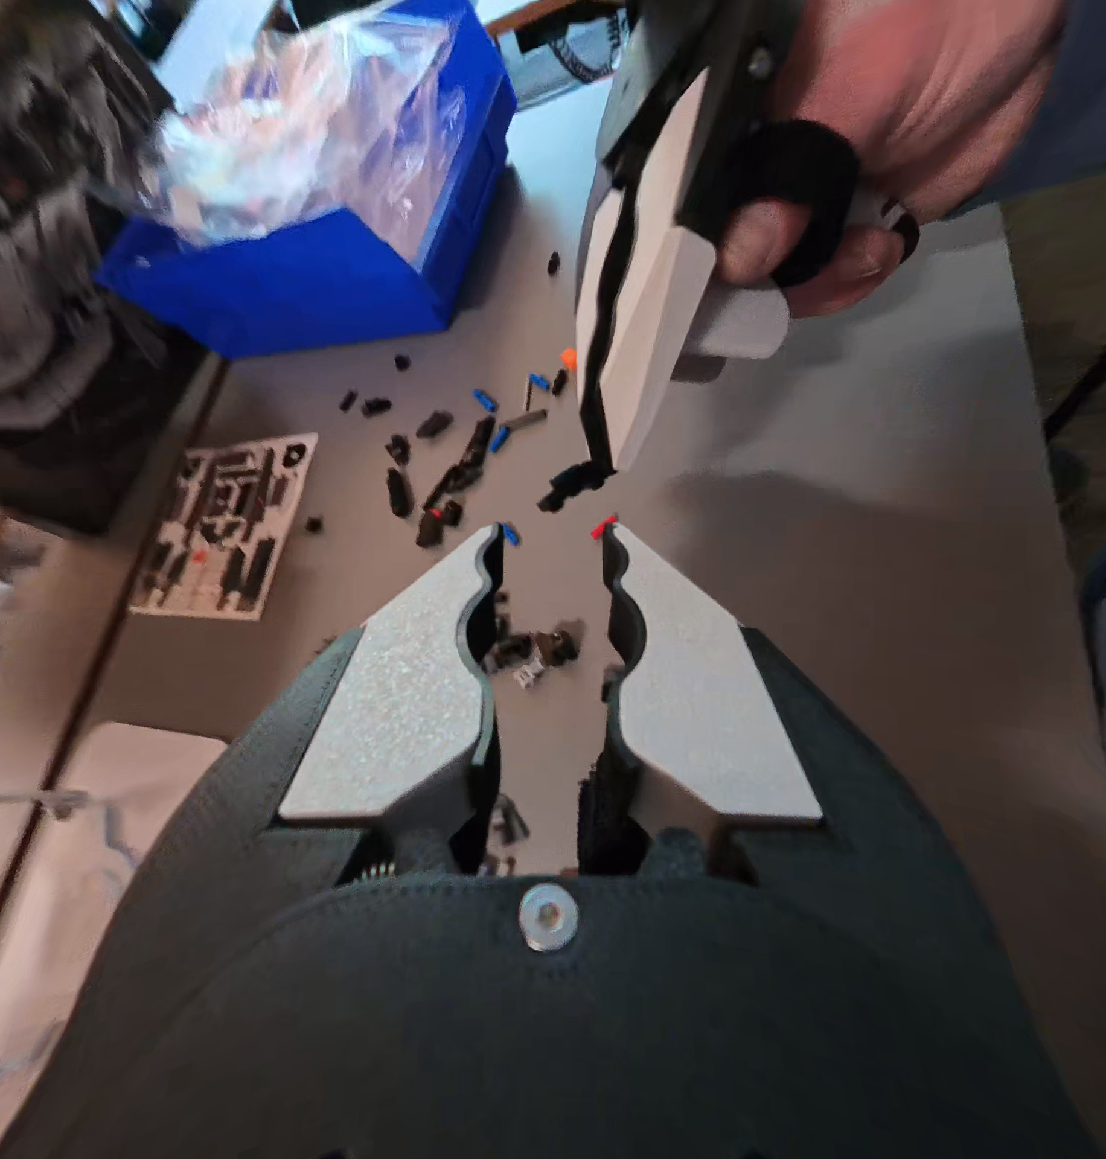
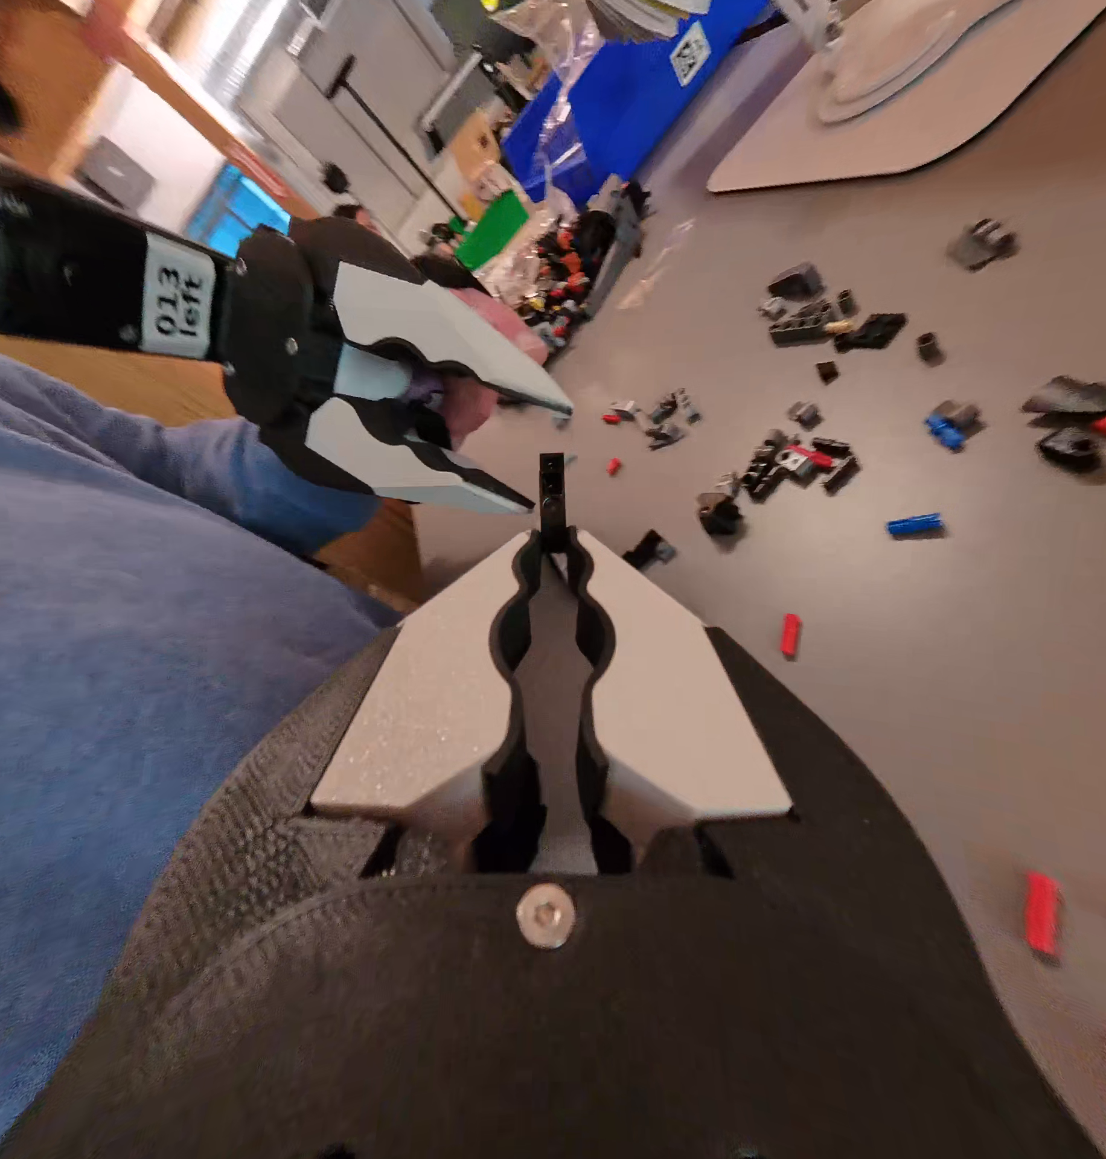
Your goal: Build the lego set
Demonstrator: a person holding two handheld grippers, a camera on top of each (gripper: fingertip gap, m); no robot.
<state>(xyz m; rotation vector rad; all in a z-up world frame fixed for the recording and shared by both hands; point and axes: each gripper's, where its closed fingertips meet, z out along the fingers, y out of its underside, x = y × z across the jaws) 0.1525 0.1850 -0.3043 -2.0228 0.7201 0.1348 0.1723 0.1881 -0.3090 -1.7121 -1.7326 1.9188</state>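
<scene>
In the right wrist view my right gripper (image 2: 553, 540) is shut on a slim black lego beam (image 2: 552, 492) that sticks out past its tips, held above the table. My left gripper (image 2: 545, 456) comes in from the left with its jaws open; its lower fingertip (image 2: 519, 502) sits right beside the beam. In the left wrist view my left gripper (image 1: 552, 533) is open and empty above the table. The right gripper (image 1: 600, 467), held by a hand, hangs just ahead of it with the black piece (image 1: 569, 484) at its tip.
Loose black, blue and red lego pieces (image 1: 456, 464) lie scattered on the grey table (image 1: 820, 564); they also show in the right wrist view (image 2: 807, 461). A blue bin (image 1: 325, 276) with a clear plastic bag (image 1: 287, 113) stands behind them. A parts sheet (image 1: 224, 527) lies to the left. A pale mat (image 2: 883, 125) is at the far right. My left and right fingertips are right by each other.
</scene>
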